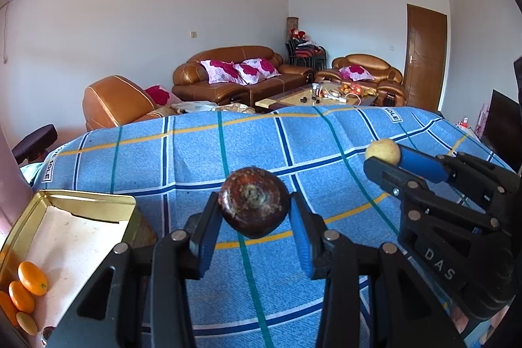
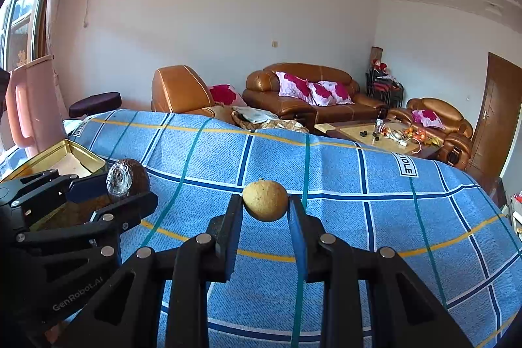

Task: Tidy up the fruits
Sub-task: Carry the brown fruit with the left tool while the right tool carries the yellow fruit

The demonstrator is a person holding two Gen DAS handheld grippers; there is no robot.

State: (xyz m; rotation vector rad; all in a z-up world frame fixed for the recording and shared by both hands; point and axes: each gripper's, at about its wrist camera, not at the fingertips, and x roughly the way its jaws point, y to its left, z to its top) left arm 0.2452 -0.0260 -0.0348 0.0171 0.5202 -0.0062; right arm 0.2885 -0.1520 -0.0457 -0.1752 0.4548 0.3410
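Observation:
My left gripper (image 1: 256, 211) is shut on a dark brown round fruit (image 1: 254, 201) and holds it above the blue checked cloth (image 1: 228, 145). It also shows at the left of the right wrist view (image 2: 127, 181). My right gripper (image 2: 265, 204) is shut on a small yellow round fruit (image 2: 265, 199), held above the cloth; it also shows at the right of the left wrist view (image 1: 383, 151). A gold tin box (image 1: 81, 201) sits at the left with several small orange kumquats (image 1: 31, 278) in its near corner.
The cloth-covered surface (image 2: 359, 201) fills the foreground. Behind it stand brown leather sofas (image 1: 228, 77), a coffee table (image 1: 313, 98) with clutter, and a brown door (image 1: 424, 57). A pink jug (image 2: 32, 106) stands at the left by the window.

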